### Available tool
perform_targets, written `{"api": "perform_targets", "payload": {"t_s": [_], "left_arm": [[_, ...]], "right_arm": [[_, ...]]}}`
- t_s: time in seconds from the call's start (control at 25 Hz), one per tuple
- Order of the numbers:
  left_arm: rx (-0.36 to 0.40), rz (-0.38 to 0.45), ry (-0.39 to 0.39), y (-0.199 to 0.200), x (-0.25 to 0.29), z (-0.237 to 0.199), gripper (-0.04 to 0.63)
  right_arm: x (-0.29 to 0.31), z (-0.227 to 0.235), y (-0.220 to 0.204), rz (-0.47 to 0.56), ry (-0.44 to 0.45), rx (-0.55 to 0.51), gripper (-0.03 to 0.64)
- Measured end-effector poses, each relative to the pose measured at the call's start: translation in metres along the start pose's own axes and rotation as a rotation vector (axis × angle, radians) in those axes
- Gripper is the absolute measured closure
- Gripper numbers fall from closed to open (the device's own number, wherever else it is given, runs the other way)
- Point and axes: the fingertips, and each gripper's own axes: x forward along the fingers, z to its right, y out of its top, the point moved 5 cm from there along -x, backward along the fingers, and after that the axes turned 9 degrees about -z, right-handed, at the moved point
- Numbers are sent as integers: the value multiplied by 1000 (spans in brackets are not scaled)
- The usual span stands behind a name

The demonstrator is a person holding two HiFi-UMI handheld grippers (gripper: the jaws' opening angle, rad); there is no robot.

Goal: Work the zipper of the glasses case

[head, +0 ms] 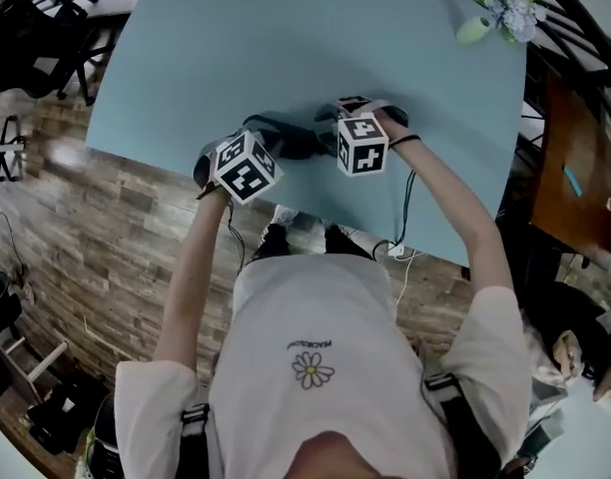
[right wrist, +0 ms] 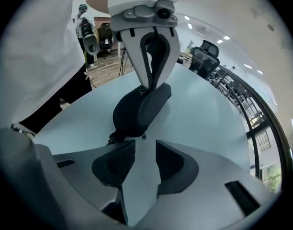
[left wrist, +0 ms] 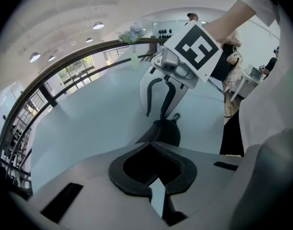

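Two tongs meet at the case [right wrist: 137, 111], near edge of the table [head: 286, 48]. My left gripper [left wrist: 152, 145] pinches its left end. My right gripper [right wrist: 141, 145] is spread and empty, just short of the zipper pull [right wrist: 143, 136].

The black oval glasses case [right wrist: 139, 109], just ahead of the right tool [right wrist: 145, 143], has a matt, finely grained skin like cloth or leatherette; which of the two cannot be told. The small zipper pull [right wrist: 143, 136] at the end nearest that tool glints like metal. That tool and the left tool [left wrist: 150, 145] are pale grey moulded plastic, smooth and matt, with black rubbery pads [left wrist: 174, 163] that show fine ribs. Each tool's marker cube [head: 247, 166] is flat white with matt black print. Under the tools, the pale blue counter [head: 286, 48] is smooth with a soft satin sheen. Behind the tools, the floor [head: 116, 228] is brown, grainy wood-look planking. The person's white T-shirt [head: 325, 317] is soft cloth.
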Motion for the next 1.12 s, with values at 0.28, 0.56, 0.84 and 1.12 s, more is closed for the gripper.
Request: {"api": "perform_targets", "payload": {"t_s": [0.28,0.56,0.84,1.12], "left_arm": [[-75,31,5,-3,-1,-2,580],[-115,33,10,-6,0,-5,580],[-113,29,15,-6,-2,-4,580],[-121,36,15,-7,-2,-4,580]], "right_arm": [[14,3,10,-22,106,-231,527],[19,3,10,-6,113,-226,586],[10,2,9,-36,81,-171,589],[10,3,10,-35,77,-67,606]]}}
